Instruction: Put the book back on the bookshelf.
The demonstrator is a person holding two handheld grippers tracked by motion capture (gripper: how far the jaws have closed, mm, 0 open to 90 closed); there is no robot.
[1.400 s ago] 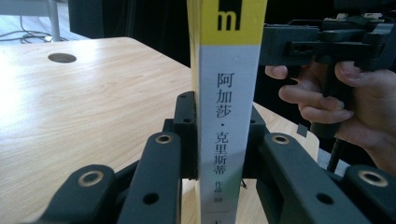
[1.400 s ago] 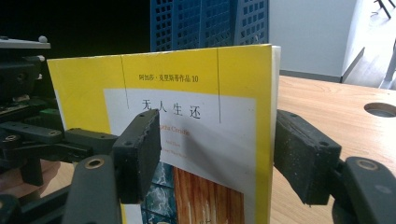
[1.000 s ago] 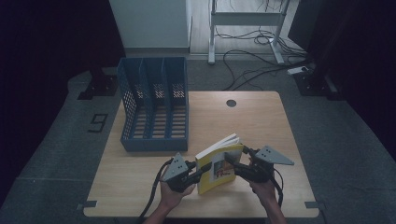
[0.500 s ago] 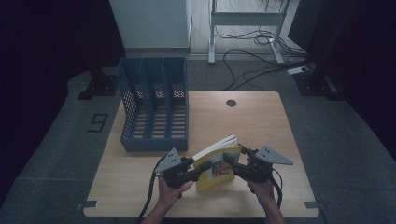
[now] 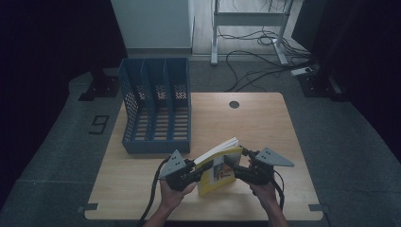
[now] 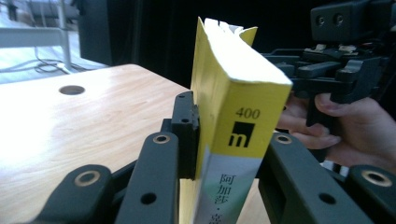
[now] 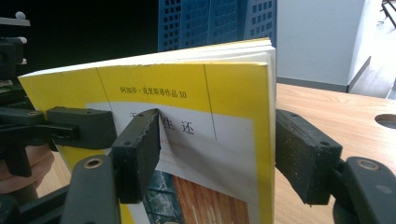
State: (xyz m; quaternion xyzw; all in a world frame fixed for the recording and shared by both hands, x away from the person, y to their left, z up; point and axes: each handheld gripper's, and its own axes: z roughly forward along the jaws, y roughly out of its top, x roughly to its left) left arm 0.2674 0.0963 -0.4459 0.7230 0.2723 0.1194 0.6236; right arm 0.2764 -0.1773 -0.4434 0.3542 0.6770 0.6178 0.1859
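My left tongs (image 6: 219,154) are clamping the book (image 5: 218,166) at its spine, one pad pressing the yellow cover and the other jaw backing the far side. Within the last second these jaws have been letting go a little and then closing again (a quick re-grip, I judge, to seat the spine deeper), and the book is between them all the while. In the high view it is sitting a touch more upright than a second ago, its pages fanning toward the top of the frame.

My right tongs (image 7: 219,154) are straddling the book's open edge, jaws standing wide: the left pad is lying on the front cover, the right one looks just clear of the page block, so I cannot tell if they are truly pinching.

Both my hands are coming in from the bottom centre of the high view, left hand (image 5: 174,193) and right hand (image 5: 263,190) facing each other, tongs roughly level and pointing inward.

The book is hovering low over the table (image 5: 265,118), lower centre of the frame, with the file rack (image 5: 156,111) lying well apart toward the upper left, probably where the book is heading.
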